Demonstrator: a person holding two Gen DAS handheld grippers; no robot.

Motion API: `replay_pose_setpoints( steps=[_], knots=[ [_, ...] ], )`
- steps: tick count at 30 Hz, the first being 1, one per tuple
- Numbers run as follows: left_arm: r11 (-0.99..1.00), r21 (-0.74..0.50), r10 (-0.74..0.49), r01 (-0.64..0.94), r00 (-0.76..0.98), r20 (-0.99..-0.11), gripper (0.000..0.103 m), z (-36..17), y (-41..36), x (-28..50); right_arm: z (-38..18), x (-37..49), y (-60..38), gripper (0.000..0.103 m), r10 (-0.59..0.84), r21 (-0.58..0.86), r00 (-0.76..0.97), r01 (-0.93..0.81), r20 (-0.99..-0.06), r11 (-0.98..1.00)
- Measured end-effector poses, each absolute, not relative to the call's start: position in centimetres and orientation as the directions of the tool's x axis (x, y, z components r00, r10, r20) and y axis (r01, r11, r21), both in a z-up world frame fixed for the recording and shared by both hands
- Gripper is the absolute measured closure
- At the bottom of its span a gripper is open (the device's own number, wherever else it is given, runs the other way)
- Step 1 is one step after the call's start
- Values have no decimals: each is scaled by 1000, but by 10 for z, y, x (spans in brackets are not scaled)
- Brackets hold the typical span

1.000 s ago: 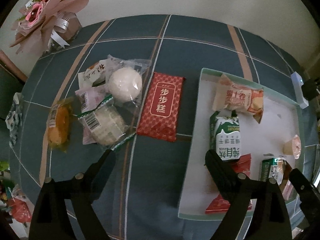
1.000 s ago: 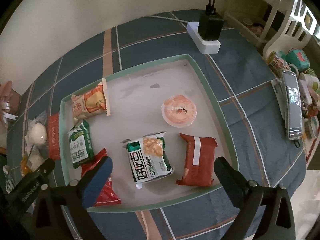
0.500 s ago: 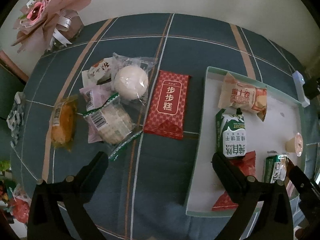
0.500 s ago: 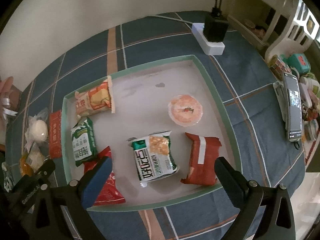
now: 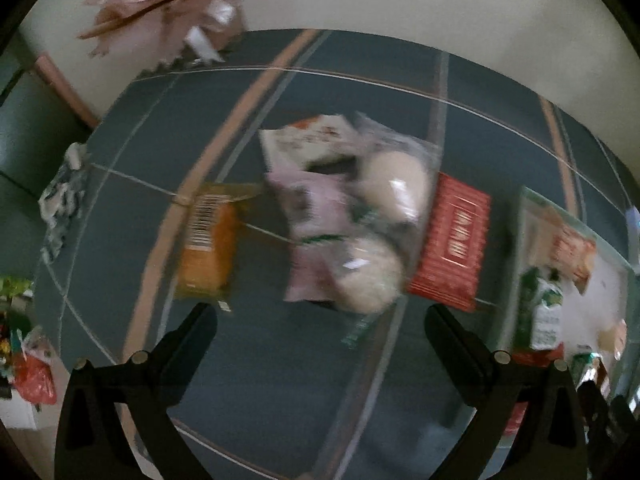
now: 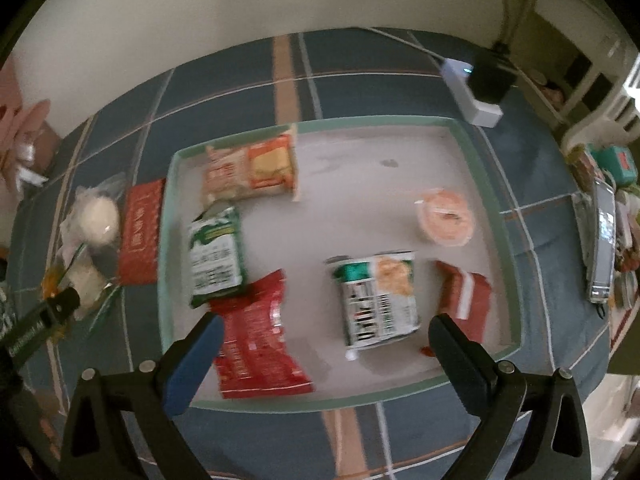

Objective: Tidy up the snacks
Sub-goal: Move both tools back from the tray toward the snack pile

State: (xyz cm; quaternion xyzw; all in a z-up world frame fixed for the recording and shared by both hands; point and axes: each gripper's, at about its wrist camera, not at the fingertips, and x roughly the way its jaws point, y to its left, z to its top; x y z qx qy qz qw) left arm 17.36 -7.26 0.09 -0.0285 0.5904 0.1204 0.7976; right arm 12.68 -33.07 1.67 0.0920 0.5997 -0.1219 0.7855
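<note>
I judge the task partly done. The tray (image 6: pixel 492 208) already holds six snacks: an orange pack (image 6: pixel 256 168), a green pack (image 6: pixel 216 256), a red bag (image 6: pixel 256 344), a green-and-white pack (image 6: pixel 376 300), a jelly cup (image 6: pixel 446 220) and a dark red pack (image 6: pixel 466 296). Left on the counter (image 5: pixel 280 380), outside the tray, I see a red flat pack (image 5: pixel 452 240) just beside the tray's rim, a heap of clear-wrapped buns (image 5: pixel 384 216) with a pink pack (image 5: pixel 316 232) and a white pack (image 5: pixel 312 140), all overlapping, and an orange cake (image 5: pixel 208 248) lying apart from the heap; motion blur hides finer detail. These I take as the items that remain to go in. My left hand-held gripper (image 5: pixel 320 320) is spread to its widest, having just been opening, with nothing between its fingers; it points steeply down over the counter, the heap lies just ahead of the gap, and the orange cake sits near the tip of the finger on the view's left. My right hand-held gripper (image 6: pixel 320 332) is also spread and empty, above the tray's near edge, with the red bag and the green-and-white pack just ahead of its gap.
</note>
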Motion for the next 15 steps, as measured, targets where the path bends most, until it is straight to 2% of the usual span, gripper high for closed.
replay_pose_setpoints(
  steps=[6, 15],
  knots=[
    [951, 122, 202, -284, 273, -940, 0, 4, -40, 176, 10, 132, -289, 0, -44, 11, 247, 219, -968, 976],
    [907, 82, 207, -413, 269, -941, 0, 9, 0, 171, 2, 136, -237, 0, -21, 8, 242, 118, -970, 993]
  ],
)
